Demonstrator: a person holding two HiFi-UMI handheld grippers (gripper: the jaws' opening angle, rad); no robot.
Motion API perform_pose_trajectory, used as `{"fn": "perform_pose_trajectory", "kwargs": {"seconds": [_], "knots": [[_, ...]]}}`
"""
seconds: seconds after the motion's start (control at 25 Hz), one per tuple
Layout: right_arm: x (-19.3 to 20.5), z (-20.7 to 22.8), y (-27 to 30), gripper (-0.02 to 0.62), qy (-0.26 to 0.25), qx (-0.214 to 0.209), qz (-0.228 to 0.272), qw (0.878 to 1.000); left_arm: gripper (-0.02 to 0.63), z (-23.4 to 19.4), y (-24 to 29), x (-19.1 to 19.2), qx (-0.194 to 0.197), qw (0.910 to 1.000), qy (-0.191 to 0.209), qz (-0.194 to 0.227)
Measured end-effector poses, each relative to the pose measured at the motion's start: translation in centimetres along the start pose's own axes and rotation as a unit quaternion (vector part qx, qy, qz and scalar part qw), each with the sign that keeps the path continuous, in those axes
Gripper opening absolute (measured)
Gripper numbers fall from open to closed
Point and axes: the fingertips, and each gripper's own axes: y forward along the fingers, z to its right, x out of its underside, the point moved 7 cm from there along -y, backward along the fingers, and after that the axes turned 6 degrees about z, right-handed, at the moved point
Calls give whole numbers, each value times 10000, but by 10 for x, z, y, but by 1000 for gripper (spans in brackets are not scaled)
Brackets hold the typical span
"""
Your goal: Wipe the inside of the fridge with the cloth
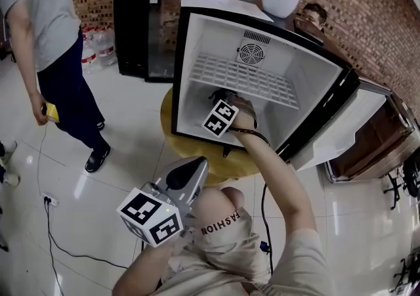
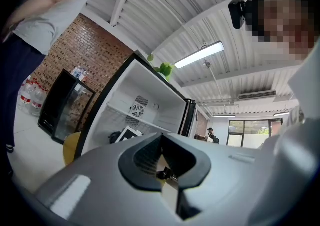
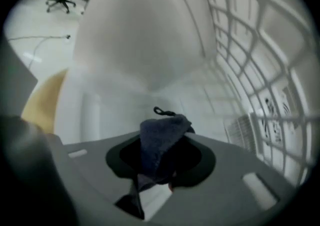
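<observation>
The right gripper is inside the fridge, its jaws closed on a dark blue cloth. The cloth sticks up in a bunched fold above the jaws, with a small loop at its top and a tail hanging below. Behind it are the fridge's white inner walls. A white wire shelf runs along the right side, with a slotted vent near it. At the left, outside the fridge, a yellow tabletop shows, and beyond it a pale floor with an office chair.
</observation>
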Motion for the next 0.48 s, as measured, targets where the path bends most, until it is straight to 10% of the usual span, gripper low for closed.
{"fn": "perform_pose_trajectory", "kwargs": {"seconds": [0.16, 0.48], "knots": [[-71, -28, 1, 126, 509, -713, 1093, 9901, 0, -1, 0, -1, -6, 10000, 31, -7], [-21, -26, 14, 121, 912, -1177, 227, 9886, 0, -3, 0, -1, -49, 10000, 25, 44]]}}
